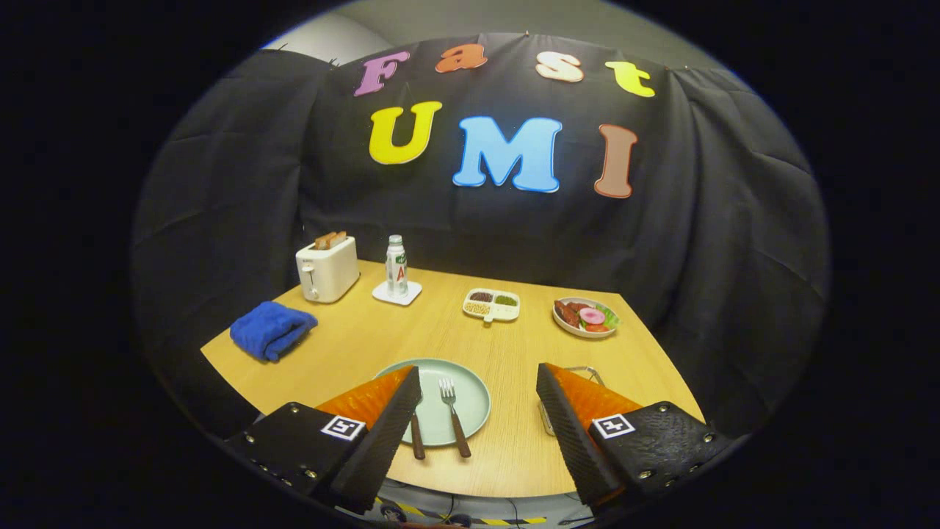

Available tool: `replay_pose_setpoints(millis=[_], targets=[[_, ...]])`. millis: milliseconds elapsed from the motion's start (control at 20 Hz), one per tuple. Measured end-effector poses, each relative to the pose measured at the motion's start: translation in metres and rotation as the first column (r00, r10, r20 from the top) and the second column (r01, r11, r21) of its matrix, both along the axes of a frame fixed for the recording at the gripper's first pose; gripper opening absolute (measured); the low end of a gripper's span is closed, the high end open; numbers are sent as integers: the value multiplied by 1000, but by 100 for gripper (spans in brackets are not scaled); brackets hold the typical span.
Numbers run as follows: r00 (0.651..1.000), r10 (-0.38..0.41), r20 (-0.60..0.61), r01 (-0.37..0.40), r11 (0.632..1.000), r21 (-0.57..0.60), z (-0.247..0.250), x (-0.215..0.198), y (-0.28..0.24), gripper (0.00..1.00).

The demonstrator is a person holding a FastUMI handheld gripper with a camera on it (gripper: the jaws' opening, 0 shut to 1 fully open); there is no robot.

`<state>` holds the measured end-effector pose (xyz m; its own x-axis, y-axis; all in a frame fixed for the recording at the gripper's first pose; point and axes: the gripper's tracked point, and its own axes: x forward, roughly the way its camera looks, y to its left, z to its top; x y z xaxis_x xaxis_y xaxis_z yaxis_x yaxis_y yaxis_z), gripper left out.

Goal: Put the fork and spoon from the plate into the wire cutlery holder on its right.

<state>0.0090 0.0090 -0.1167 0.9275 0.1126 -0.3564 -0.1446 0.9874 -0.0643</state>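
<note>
A: Starting with materials: a round, pale green plate (470,397) is seen lying flat on a light wood-grain table (382,338). A fork (454,413) with metal tines and a dark handle is laid on it; beside it a spoon (416,433) with a like handle is partly hidden behind the left finger.

B: Axes?

A: Both long axes are run toward and away from the gripper. Fork tines are pointed away toward the booth wall, and the handles are hung past the near rim of the plate. The two are set roughly parallel, close but apart.

B: Holder?

A: The wire cutlery holder (584,371) is glimpsed as thin metal wire right of the plate, mostly covered by the right finger.

B: Gripper (477,404) pose?

A: It is held low over the near table edge, aimed forward and slightly down. The fingers are spread wide with nothing gripped; the fork and part of the plate are seen between them. Textured, wedge-shaped inner faces are noted.

B: Rest?

A: Farther back are noted a folded blue towel (272,329), a boxy cream toaster (327,268) with toast, a bottle (396,266) on a white coaster, a divided tray (491,304) and a food plate (585,317).
</note>
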Motion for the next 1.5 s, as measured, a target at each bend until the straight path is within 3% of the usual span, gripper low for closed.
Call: replay_pose_setpoints(millis=[300,400,750,900,1050,1150,1200,1400,1500], targets=[[986,25,-164,-36,997,-65,-52,2,-6,97],[972,-4,-235,-26,992,-123,-75,1,-17,97],[921,53,-385,-119,981,-151,-129,4,-10,95],[894,84,-440,-173,971,-166,-146,7,-5,78],[883,103,-459,-201,965,-170,-155,11,-1,75],[875,113,-471,-227,955,-191,-161,17,1,66],[871,115,-478,-237,950,-204,-163,19,1,57],[864,152,-481,-281,937,-209,-171,26,9,55],[835,167,-524,-311,929,-200,-173,19,9,15]])
